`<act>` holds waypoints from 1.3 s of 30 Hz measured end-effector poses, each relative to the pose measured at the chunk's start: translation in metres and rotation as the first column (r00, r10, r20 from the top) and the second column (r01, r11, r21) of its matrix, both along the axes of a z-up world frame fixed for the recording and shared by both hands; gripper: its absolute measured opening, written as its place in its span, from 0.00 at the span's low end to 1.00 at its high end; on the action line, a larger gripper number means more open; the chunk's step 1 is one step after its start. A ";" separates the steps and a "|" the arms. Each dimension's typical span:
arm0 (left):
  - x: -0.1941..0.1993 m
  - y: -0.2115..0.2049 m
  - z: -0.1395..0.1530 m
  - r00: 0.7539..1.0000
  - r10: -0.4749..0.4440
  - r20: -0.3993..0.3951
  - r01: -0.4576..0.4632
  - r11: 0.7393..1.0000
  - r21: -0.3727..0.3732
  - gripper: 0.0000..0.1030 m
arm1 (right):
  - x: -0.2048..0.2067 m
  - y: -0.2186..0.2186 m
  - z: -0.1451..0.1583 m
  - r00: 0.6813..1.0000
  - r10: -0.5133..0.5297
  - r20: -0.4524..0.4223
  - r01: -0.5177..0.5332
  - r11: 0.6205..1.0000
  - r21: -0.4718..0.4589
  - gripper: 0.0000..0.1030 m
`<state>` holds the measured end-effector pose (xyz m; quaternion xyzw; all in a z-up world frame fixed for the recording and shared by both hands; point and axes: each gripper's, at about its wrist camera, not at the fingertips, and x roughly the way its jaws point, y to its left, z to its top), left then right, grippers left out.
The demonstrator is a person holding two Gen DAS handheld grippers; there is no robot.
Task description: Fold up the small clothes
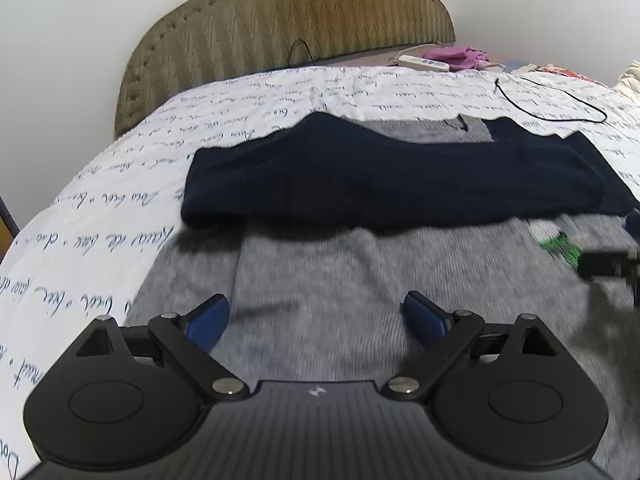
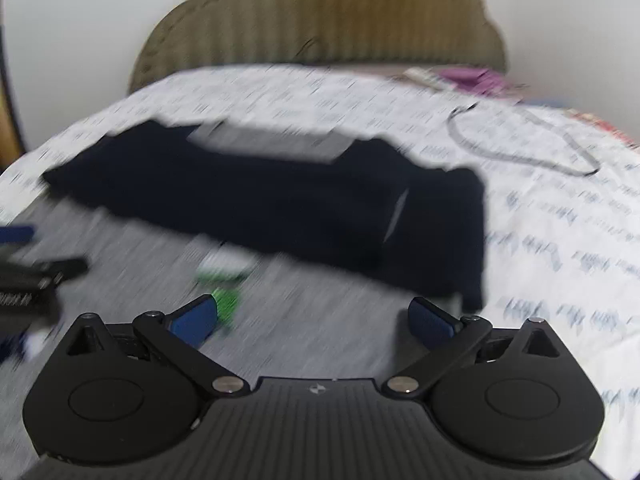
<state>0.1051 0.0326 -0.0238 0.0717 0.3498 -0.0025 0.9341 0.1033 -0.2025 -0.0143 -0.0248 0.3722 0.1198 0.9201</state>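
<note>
A gray and dark blue shirt (image 1: pixel 360 184) lies flat on the bed (image 1: pixel 120 208), its dark sleeves folded across the gray body. The left hand-held gripper (image 1: pixel 316 316) hangs over the gray part, spread wide with nothing in it. The right hand-held gripper (image 2: pixel 314 318) is spread wide too, and empty.

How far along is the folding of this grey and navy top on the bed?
Done: the navy sleeves lie folded across the grey top. In hand: nothing; the left hand-held gripper and right hand-held gripper are both open over the grey body. Left: folding the body, which looks still spread flat on the bedsheet.
</note>
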 end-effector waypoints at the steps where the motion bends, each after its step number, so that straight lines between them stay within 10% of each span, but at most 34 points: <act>1: -0.004 0.001 0.000 1.000 -0.001 -0.010 0.001 1.000 -0.004 0.92 | -0.006 0.002 -0.001 1.000 0.020 -0.011 -0.020 1.000 -0.006 1.00; 28: -0.159 0.073 0.021 0.992 -0.109 0.070 0.101 0.989 0.110 0.95 | -0.158 -0.005 0.009 0.987 0.161 0.005 -0.161 0.985 -0.064 1.00; 39: -0.186 0.114 0.035 0.978 -0.204 0.048 0.205 0.978 -0.027 0.95 | -0.171 -0.055 0.027 0.996 0.089 -0.025 -0.080 0.960 0.268 1.00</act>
